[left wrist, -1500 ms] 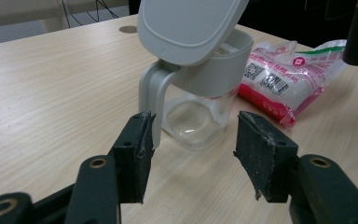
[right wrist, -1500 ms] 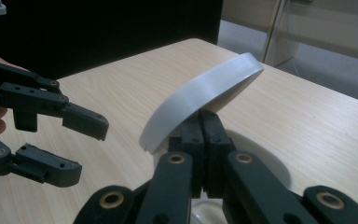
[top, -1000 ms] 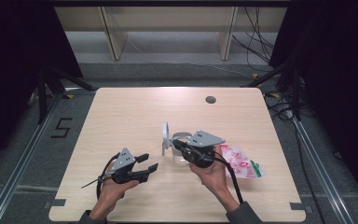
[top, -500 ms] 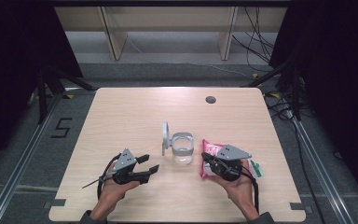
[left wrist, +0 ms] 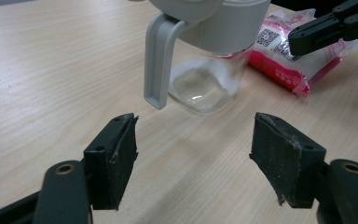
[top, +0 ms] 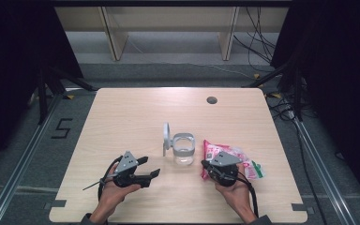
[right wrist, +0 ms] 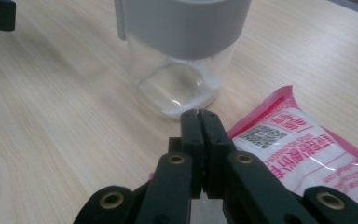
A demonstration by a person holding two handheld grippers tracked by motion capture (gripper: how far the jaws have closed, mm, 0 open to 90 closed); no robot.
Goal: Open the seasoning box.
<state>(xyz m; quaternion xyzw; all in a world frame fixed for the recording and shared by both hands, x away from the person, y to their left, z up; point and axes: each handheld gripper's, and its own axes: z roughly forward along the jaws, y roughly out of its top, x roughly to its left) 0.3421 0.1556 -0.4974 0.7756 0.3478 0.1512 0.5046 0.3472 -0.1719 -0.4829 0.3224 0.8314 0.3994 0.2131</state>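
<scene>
A clear glass jar (top: 183, 151) with a grey collar stands in the middle of the table, its grey lid (top: 166, 138) swung open to the left. To its right lies a pink and white packet (top: 236, 155). My left gripper (top: 149, 167) rests left of the jar and points at it. Its jaws have just been opening and stand open (left wrist: 200, 156) with nothing between them. My right gripper (top: 206, 165) is shut (right wrist: 199, 116), empty, low over the packet's (right wrist: 303, 149) near left edge. The jar (right wrist: 182, 60) is just beyond its tips.
The wooden table (top: 122, 112) has a round cable hole (top: 211, 100) at the back right. Black stands and cables line the floor on both sides. My right gripper's shut jaws (left wrist: 331, 25) show over the packet (left wrist: 284, 53) in the left gripper view.
My right gripper has moved from beside the jar to the right, nearer the person and down, onto the packet's edge. The left gripper stayed put and its jaws spread wider.
</scene>
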